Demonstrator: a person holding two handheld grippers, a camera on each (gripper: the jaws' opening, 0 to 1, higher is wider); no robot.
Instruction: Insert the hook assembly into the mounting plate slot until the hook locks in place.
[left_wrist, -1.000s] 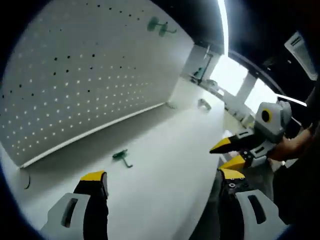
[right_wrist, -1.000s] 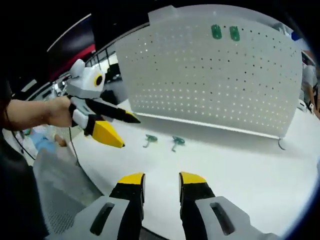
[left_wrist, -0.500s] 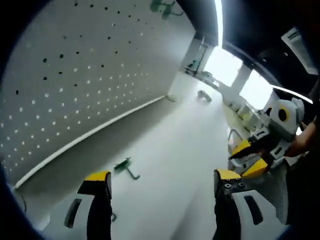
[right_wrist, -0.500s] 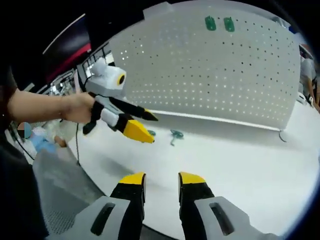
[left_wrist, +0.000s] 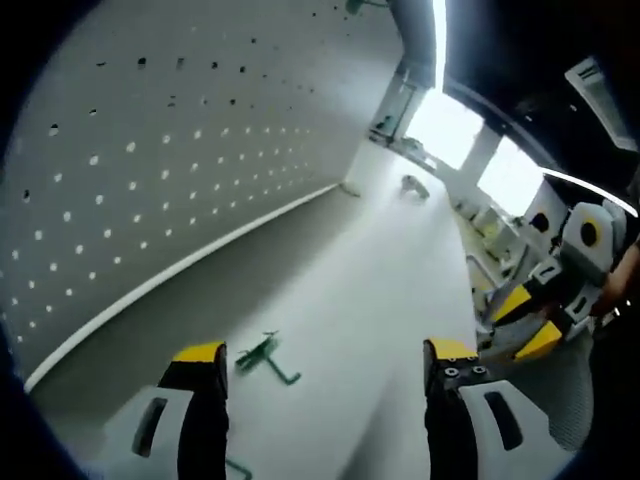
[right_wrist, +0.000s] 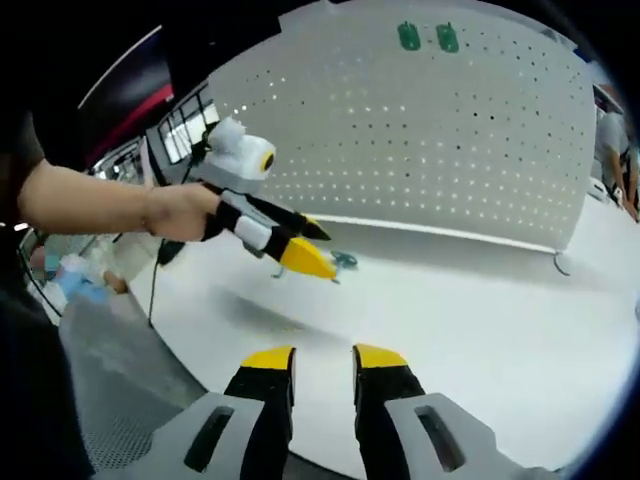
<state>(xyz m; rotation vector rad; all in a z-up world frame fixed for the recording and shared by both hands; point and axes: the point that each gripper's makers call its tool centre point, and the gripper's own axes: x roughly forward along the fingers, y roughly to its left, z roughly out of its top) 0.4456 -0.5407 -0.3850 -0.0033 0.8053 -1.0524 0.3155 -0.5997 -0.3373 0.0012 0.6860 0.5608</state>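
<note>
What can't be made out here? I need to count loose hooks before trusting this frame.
- Right gripper view: the left gripper covers the hooks on the table; one green hook peeks out.
- Left gripper view: a second green piece is cut off between the fingers.
- Mounted hooks: too small.

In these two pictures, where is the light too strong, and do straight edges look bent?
Left gripper view: the windows behind the table are blown out white, and the pegboard lower edge curves from the fisheye lens. Right gripper view: lighting is even, the pegboard bulges outward, and the left hand-held gripper casts a soft shadow on the table.
</note>
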